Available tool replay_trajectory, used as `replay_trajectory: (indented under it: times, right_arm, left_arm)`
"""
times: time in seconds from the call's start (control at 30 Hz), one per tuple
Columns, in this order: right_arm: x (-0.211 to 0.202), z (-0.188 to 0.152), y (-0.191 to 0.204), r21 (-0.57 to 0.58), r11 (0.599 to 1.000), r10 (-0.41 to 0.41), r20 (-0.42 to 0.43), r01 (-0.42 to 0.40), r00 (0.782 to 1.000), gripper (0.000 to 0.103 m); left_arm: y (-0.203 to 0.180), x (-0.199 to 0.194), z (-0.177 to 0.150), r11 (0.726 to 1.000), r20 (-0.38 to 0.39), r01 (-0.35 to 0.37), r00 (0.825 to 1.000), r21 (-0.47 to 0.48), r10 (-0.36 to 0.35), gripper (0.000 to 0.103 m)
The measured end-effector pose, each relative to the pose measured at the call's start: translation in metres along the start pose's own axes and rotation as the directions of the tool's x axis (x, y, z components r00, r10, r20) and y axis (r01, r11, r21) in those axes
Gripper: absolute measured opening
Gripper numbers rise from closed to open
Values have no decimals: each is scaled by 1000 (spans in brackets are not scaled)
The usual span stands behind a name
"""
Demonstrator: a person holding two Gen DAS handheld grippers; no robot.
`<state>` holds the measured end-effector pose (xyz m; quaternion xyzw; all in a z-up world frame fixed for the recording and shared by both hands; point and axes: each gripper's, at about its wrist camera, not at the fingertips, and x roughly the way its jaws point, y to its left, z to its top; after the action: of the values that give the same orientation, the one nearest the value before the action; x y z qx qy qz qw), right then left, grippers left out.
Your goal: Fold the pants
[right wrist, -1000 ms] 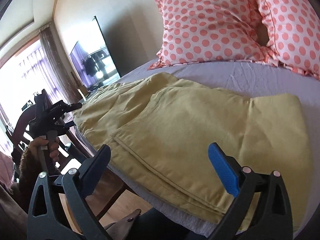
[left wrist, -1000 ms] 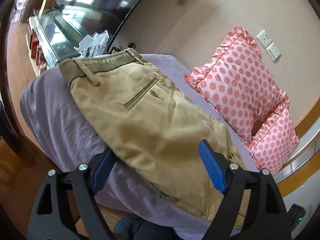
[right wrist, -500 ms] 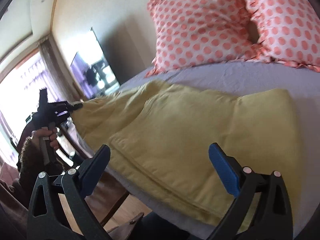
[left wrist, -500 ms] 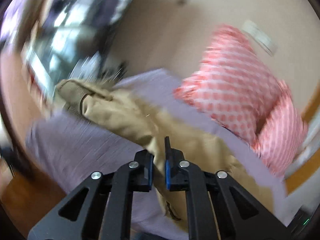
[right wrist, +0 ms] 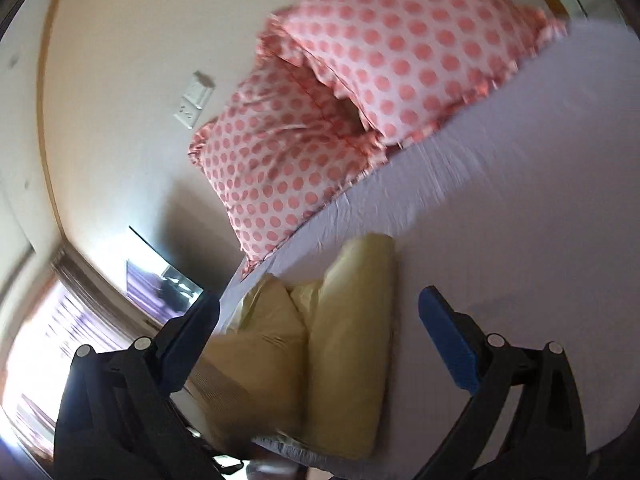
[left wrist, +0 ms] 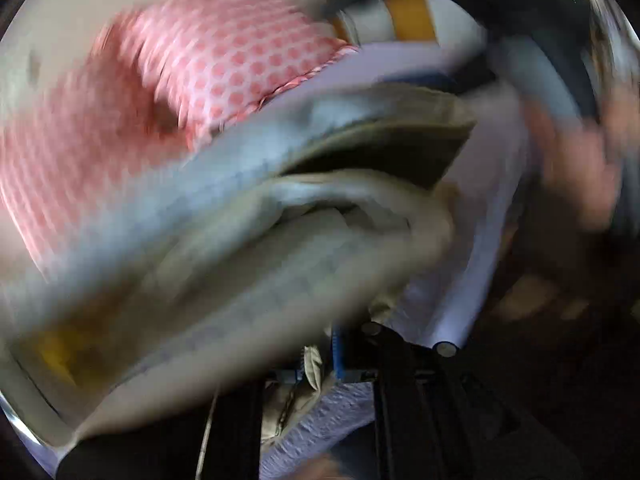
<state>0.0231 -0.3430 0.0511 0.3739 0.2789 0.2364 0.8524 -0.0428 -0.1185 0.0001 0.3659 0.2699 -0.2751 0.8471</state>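
left wrist view is heavily blurred for me, but the khaki cotton pants (left wrist: 248, 248) fill most of it, a bunched, lifted mass of cloth with the pale inner lining showing. my left gripper (left wrist: 320, 356) has its blue-padded jaws drawn close together with a strip of that khaki fabric pinched between them. under the cloth lies the lavender bed sheet (left wrist: 492, 184), and toward the head edge of the bed sits a pink polka-dot pillow (left wrist: 224, 64).

from the right wrist view i see the pants (right wrist: 340, 344) as a yellowish folded bundle lying near the side edge of the bed, one layer doubled over another. my right gripper (right wrist: 320, 340) hangs above them with its jaws spread wide and nothing between the blue pads (right wrist: 448, 344). the lavender sheet (right wrist: 520, 208) stretches beyond, and two pink polka-dot pillows (right wrist: 320, 128) lean at the head edge against a cream wall carrying a white switch plate (right wrist: 194, 100).
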Motion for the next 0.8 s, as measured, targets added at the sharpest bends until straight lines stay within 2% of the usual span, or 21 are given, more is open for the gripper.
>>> replay_trajectory:
  times: [0.03, 0.07, 0.17, 0.23, 0.27, 0.3, 0.37, 0.43, 0.47, 0.53, 0.57, 0.6, 0.67, 0.7, 0.73, 0.77, 0.8]
  right_arm:
    - [4, 3, -1, 6, 1000, -15, -13, 15, 1000, 101]
    - [8, 5, 1, -10, 1000, -26, -22, 26, 999, 101]
    - [14, 7, 36, -191, 982, -6, -47, -3, 999, 101]
    - [15, 0, 73, -366, 930, 0, -84, -31, 996, 101]
    - [15, -3, 88, -436, 899, -7, -95, -35, 995, 101]
    - [14, -7, 98, -478, 877, -14, -100, -35, 995, 101]
    - [11, -13, 117, -550, 834, -8, -109, -54, 994, 101]
    - [8, -22, 128, -582, 808, 23, -130, -95, 991, 101]
    - [7, -31, 134, -605, 788, 35, -142, -115, 989, 101]
    - [8, -51, 146, -650, 746, 48, -165, -145, 985, 101]
    - [11, -66, 155, -677, 717, 53, -182, -164, 982, 101]
    - [14, -77, 162, -699, 694, 50, -189, -170, 981, 101]
    - [23, -112, 178, -784, 599, 21, -190, -164, 982, 101]
    - [29, -128, 185, -826, 543, 3, -180, -153, 984, 101]
    - [37, -151, 194, -880, 454, -21, -163, -136, 986, 99]
    - [44, -165, 198, -907, 402, -34, -151, -125, 988, 96]
    - [48, -172, 201, -917, 379, -39, -152, -126, 988, 95]
  left_arm:
    - [-3, -1, -1, 999, 5, -15, 1000, 29, 15, 10]
    - [0, -4, -2, 1000, 6, 0, 1000, 17, 0, 10]
    - [11, -15, -5, 998, 28, 37, 999, -55, -36, 15]
    - [7, -31, -12, 997, 78, 66, 995, -43, -62, 20]
    - [4, -42, -16, 995, 118, 92, 989, -39, -87, 26]
    - [0, -46, -16, 992, 147, 118, 983, -42, -110, 35]
    - [0, -67, -31, 982, 207, 161, 968, -95, -139, 46]
    - [9, -80, -48, 970, 228, 167, 966, -180, -124, 48]
    - [19, -88, -65, 949, 234, 169, 966, -266, -107, 49]
    - [30, -96, -86, 912, 238, 170, 968, -374, -83, 54]
    - [40, -101, -104, 875, 234, 168, 970, -453, -66, 55]
    - [45, -105, -116, 853, 225, 153, 973, -499, -42, 57]
    - [56, -115, -137, 808, 209, 103, 978, -580, 25, 62]
    - [54, -124, -145, 795, 206, 87, 977, -601, 48, 64]
    - [60, -127, -150, 778, 200, 66, 977, -625, 78, 64]
    - [64, -134, -158, 756, 197, 48, 974, -653, 108, 66]
    - [76, -135, -164, 736, 197, 41, 972, -676, 127, 67]
